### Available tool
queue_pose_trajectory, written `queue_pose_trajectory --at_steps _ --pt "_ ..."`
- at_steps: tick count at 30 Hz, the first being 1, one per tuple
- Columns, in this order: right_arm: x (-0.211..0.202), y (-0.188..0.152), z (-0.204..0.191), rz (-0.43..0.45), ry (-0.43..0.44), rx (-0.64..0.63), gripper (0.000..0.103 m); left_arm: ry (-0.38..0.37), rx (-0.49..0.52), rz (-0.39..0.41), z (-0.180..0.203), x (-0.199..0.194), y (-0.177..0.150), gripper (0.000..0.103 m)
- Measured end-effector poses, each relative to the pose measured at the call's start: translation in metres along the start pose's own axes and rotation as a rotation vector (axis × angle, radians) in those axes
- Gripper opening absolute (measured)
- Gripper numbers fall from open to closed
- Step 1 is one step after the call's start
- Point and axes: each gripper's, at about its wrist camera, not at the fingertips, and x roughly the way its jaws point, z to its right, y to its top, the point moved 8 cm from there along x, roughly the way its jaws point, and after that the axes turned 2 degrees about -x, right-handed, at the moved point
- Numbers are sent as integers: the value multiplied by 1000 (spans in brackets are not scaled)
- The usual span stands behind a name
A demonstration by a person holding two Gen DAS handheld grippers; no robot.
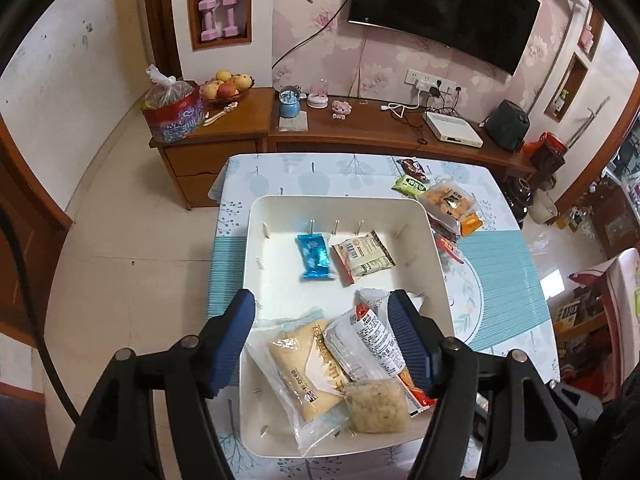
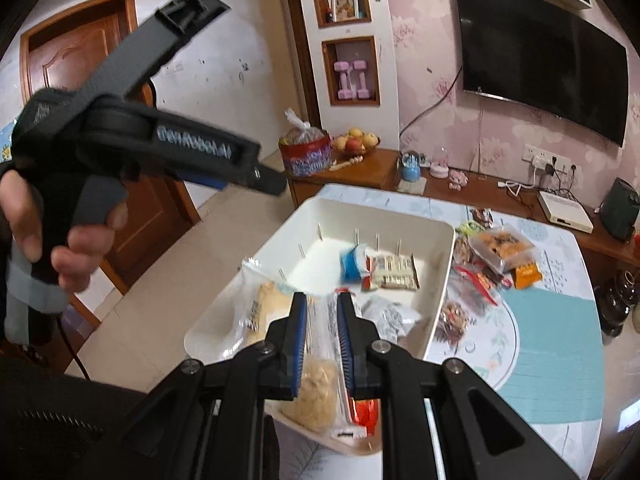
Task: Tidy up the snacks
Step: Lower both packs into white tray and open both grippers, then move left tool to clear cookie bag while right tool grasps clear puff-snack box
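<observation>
Right gripper [image 2: 322, 344]: nearest the lens in the right wrist view; jaws drawn close, pinching the clear wrapper of a pale crumbly snack packet [image 2: 316, 392] over the tray's near end.
Left gripper [image 1: 324, 344]: jaws spread wide above the tray's near corner, pads pressing on nothing; the person's hand [image 2: 60, 240] grips its handle.
Tray [image 1: 256, 240]: white, shallow, with small divider pegs; sits on the patterned table [image 1: 500, 272].
Already in tray: blue wrapper [image 1: 316, 256] and barcode packet [image 1: 362, 260] side by side toward the far end; yellow cake packet [image 1: 296, 376], white printed packet [image 1: 372, 344] and the crumbly packet [image 1: 376, 406] bunched at the near end, overlapping.
Still outside: heap of loose snacks [image 1: 448, 204] on the table just beside the tray's far right corner.
Step in hand: judged to be placing, with the right gripper bringing its packet into the near-end cluster.
Progress: roughly half sorted, going by the heap left.
Next move calls for: lowering the held packet flat, then parting the right jaws; afterwards a reach to the outside heap.
Risk: thin film may cling to a pad.
</observation>
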Motion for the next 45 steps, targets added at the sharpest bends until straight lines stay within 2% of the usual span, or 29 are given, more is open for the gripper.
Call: queue_pose_trajectory --at_steps 3,6,8,11,13,15,21,24,27,30,32,37,40,45 --pt "-2 -13 -1 -40 -7 1 22 -24 1 14 0 -2 -4 74" --pt "-8 -31 -1 -86 -20 11 31 -63 2 7 5 -1 -11 75" --pt "-11 -43 2 -123 -37 18 36 -62 13 -5 10 1 -15 76" --pt "-17 -64 11 -188 -78 42 43 -67 63 -26 24 6 -22 77" --pt "-21 -76 19 -229 -110 59 54 -82 100 -36 36 8 -26 81" --pt "-25 -91 29 -272 -144 81 58 -91 127 -48 47 10 -31 82" --pt "-36 -137 61 -426 -249 135 62 -127 180 -77 80 12 -38 82" --pt "-37 -160 78 -516 -289 144 71 -126 221 -79 98 13 -35 82" --pt "-35 -180 90 -585 -315 131 71 -131 252 -78 115 13 -27 82" --pt "-28 -200 103 -647 -315 149 71 -121 306 -65 133 12 -14 84" --pt "-24 -212 110 -677 -306 160 71 -112 344 -66 144 15 -5 89" --pt "-13 -231 122 -733 -251 167 71 -75 421 -98 174 33 20 89" --pt "-8 -233 128 -735 -188 213 71 -81 462 -123 197 49 37 89" --pt "-3 -230 140 -708 -141 236 71 -81 534 -146 236 85 62 89"
